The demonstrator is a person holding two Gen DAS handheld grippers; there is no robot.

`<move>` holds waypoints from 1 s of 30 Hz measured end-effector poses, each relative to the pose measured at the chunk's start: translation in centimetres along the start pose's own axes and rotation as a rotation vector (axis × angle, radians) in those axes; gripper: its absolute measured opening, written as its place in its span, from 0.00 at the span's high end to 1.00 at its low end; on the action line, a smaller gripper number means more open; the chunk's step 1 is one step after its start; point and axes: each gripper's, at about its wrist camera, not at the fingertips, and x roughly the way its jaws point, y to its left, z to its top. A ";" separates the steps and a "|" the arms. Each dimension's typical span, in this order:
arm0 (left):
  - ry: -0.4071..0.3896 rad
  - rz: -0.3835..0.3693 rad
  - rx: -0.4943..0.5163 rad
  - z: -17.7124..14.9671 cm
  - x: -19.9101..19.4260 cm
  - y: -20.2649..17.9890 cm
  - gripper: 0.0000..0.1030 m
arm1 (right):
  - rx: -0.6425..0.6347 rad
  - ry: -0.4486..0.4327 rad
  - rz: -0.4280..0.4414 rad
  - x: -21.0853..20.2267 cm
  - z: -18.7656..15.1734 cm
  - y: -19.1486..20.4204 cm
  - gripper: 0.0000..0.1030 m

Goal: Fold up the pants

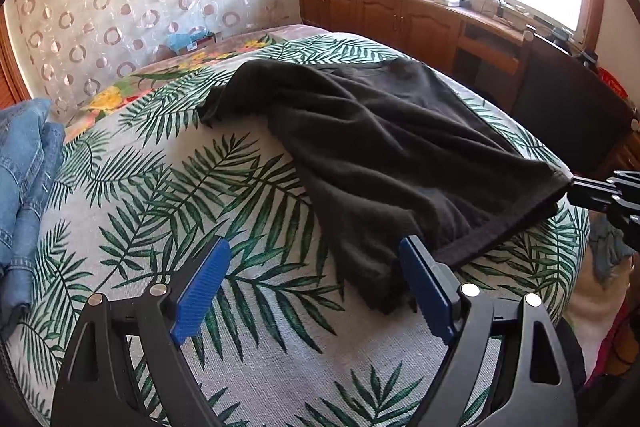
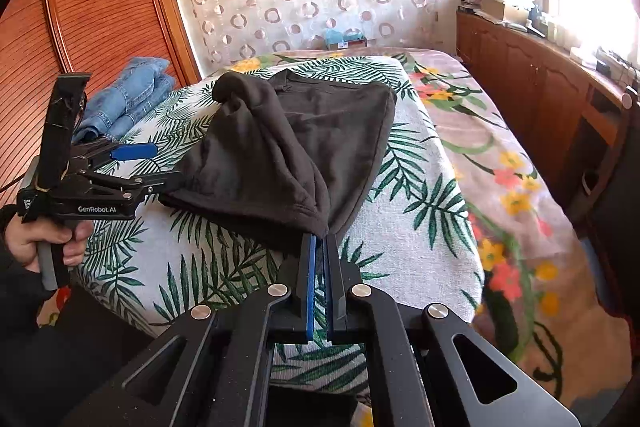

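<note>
Pants, black and of soft fleece-like cloth [image 1: 384, 131], are spread rumpled on the palm-leaf printed bed cover [image 1: 168, 211], one hem corner pinched between the pressed-together blue pads of the right gripper [image 2: 320, 247] and lifted slightly off the cover. The left gripper [image 1: 316, 275] is held wide apart with nothing clamped, one blue pad set just beside the opposite hem corner, which is not yet gripped. Folding is judged barely begun: no neat fold is seen, while a stack of folded blue denim jeans [image 2: 128, 95] is already laid aside near the wooden wardrobe.
</note>
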 end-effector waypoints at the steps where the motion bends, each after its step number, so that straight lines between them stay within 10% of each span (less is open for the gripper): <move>1: -0.001 -0.002 -0.004 0.0 0.0 0.1 0.16 | -0.002 0.000 -0.005 -0.2 0.1 -0.1 0.97; 18: -0.030 0.018 -0.032 2.6 0.7 3.3 0.16 | -0.124 -0.097 0.040 4.4 9.5 1.4 0.73; 30: -0.028 0.036 -0.079 3.2 1.7 5.8 0.16 | -0.186 0.088 0.175 15.4 14.9 2.8 0.73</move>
